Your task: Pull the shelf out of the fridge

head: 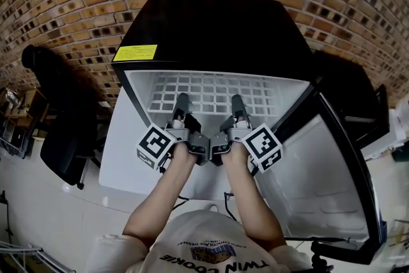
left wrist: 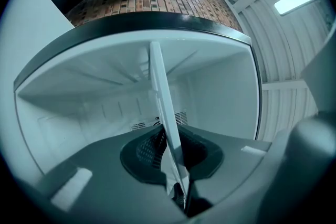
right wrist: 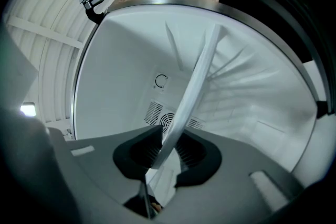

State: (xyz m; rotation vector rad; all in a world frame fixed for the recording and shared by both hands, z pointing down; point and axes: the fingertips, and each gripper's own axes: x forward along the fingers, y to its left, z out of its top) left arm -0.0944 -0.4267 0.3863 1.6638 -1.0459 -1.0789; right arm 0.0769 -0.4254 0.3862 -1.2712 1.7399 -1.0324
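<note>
The compact black fridge point(head: 211, 29) stands with its door point(head: 332, 188) swung wide for access. Its white wire-grid shelf point(head: 211, 94) sits inside. The left gripper point(head: 182, 104) and right gripper point(head: 237, 105) each clamp its front edge, side by side, likely for a level pull.

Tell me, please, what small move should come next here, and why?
Probably draw both grippers straight back toward you, evenly. The left gripper and right gripper each have jaws closed on the front edge of the white shelf, which sits inside the open fridge; an even pull should keep it level.
</note>
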